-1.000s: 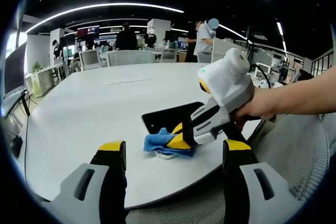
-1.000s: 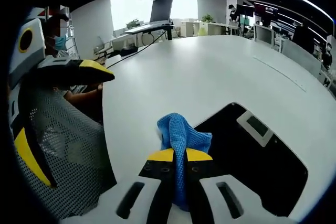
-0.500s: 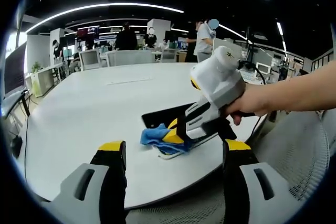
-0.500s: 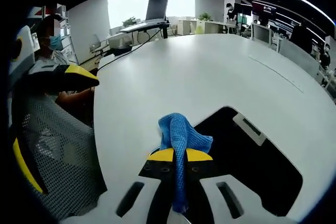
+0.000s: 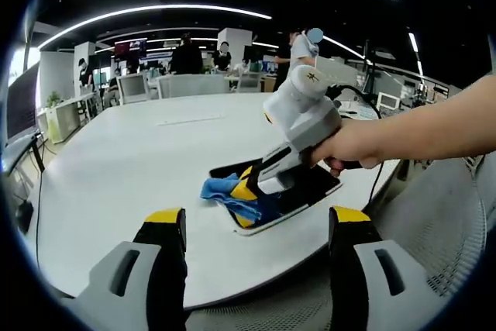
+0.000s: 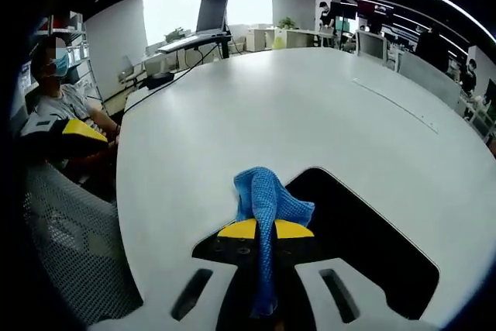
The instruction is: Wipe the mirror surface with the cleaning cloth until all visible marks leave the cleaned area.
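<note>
Right tool [image 6: 262, 229] clamps the blue cloth [image 6: 266, 198] over the dark mirror [image 6: 364, 242] on the table [image 6: 256, 114] — positioned for wiping — while the left tool [image 5: 256, 226] waits empty, jaws wide.

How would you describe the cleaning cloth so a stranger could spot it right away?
Start at the big white table and find the dark flat mirror near its edge. The cloth is the crumpled blue rag pinched in the right gripper over that mirror, the one bright blue thing on the table.
</note>
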A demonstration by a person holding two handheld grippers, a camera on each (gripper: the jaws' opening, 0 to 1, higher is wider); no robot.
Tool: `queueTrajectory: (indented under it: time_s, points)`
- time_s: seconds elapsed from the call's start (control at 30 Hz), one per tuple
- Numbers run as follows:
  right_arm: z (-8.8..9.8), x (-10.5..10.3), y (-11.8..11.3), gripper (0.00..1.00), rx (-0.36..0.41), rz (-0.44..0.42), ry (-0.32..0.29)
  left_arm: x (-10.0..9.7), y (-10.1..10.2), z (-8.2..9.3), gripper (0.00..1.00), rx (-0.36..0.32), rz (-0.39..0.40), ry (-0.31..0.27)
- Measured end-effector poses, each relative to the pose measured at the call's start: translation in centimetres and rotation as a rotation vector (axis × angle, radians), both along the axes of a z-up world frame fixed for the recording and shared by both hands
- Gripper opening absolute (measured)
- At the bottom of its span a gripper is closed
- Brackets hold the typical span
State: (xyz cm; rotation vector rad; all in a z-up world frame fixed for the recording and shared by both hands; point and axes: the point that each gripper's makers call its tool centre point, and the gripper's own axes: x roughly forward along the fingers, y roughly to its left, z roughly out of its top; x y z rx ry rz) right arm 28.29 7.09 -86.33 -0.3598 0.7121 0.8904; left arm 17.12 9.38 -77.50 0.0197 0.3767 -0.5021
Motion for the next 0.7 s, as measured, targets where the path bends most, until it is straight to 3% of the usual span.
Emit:
queueTrajectory:
  time_s: [0.3, 0.7]
  points:
    - [-0.1, 1.5, -0.1, 0.0, 0.006, -0.038, 0.014, 0.0, 0.0, 0.0, 0.73, 0.001, 0.002, 0.001]
    - [-0.2, 4.1, -0.1, 0.01, 0.007, -0.112, -0.021, 0.0, 0.0, 0.0, 0.73, 0.002, 0.003, 0.0]
